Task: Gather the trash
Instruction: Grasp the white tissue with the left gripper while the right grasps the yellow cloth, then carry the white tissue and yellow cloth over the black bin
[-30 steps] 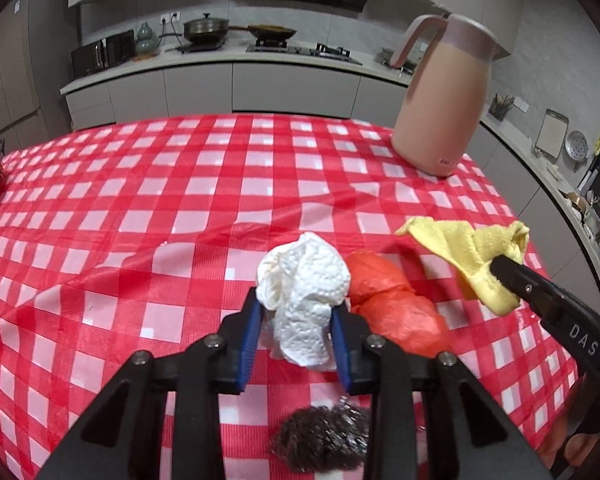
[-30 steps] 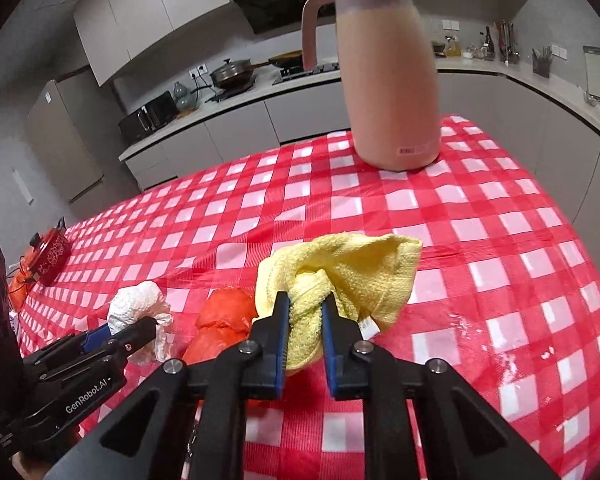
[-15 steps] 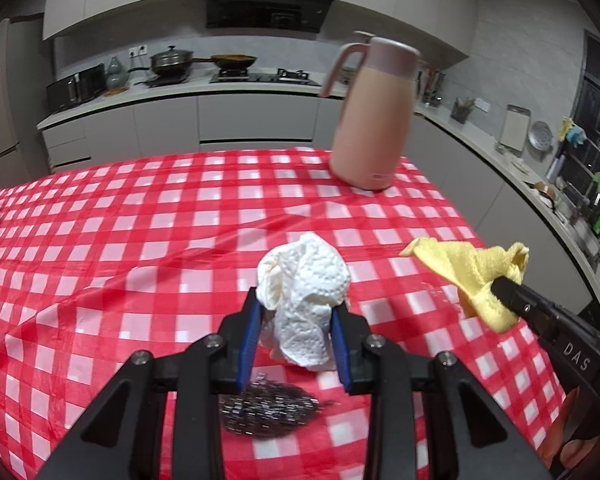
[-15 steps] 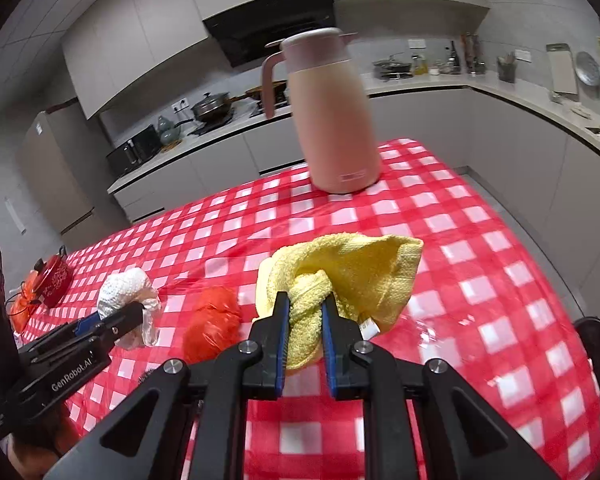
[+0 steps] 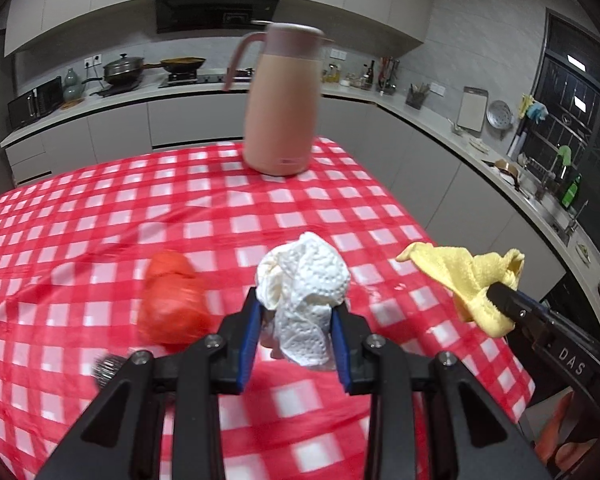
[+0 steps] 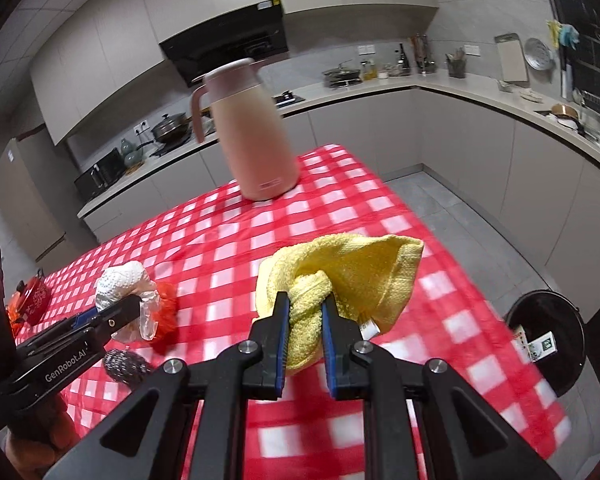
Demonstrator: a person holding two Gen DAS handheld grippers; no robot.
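Crumpled white paper towel (image 5: 304, 300), embossed

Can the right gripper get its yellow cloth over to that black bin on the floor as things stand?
Probably yes. The right gripper is shut on the yellow cloth, and the black bin stands open just past the table edge, with nothing visible between them.

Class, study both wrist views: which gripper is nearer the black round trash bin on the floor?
Right. The right gripper, clamping the yellow cloth, is above the table's bin-side edge, beside the trash bin. The left gripper, holding crumpled white paper towel, is across the table, farther away.
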